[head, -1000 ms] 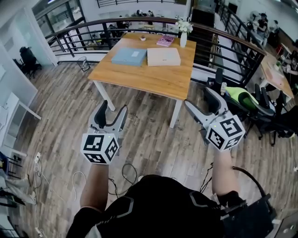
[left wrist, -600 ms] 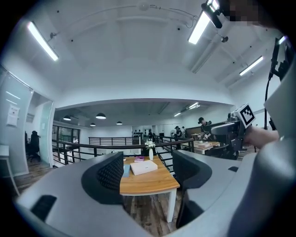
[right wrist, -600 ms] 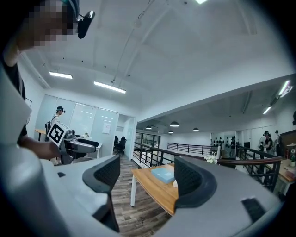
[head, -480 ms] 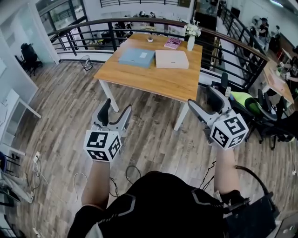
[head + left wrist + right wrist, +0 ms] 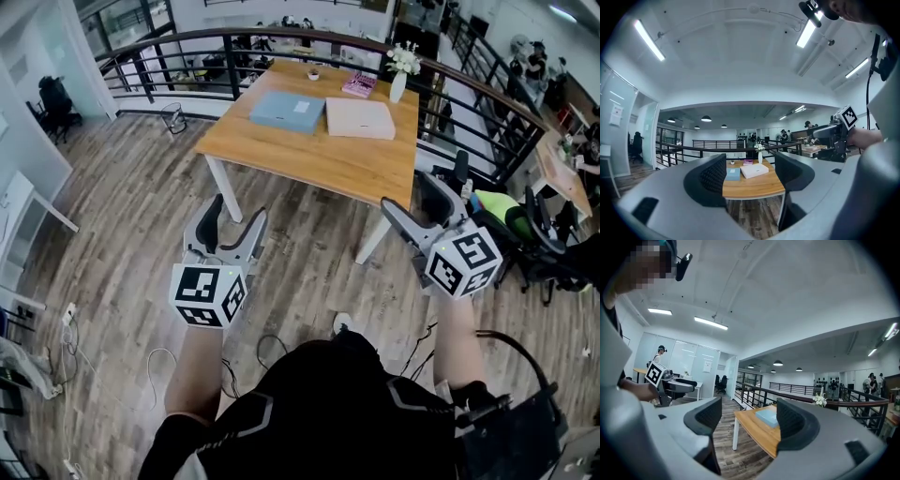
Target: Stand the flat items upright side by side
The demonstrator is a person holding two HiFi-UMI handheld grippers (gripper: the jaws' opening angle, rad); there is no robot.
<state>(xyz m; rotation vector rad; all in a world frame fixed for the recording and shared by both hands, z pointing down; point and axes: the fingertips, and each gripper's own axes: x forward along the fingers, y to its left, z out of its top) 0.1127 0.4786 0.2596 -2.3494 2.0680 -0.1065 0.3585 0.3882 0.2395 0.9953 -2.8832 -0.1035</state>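
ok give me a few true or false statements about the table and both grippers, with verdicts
1. Both boxes already stand upright. False: the blue box and the cream box lie flat, side by side on the table.
2. A vase of white flowers stands on the table. True.
3. The left gripper holds a box. False: it is open and empty, short of the table.
4. The right gripper is open and empty. True.

One table (image 5: 319,161) holds one blue box (image 5: 288,111), one beige box (image 5: 359,118), one pink book (image 5: 359,85) and one vase (image 5: 398,89).
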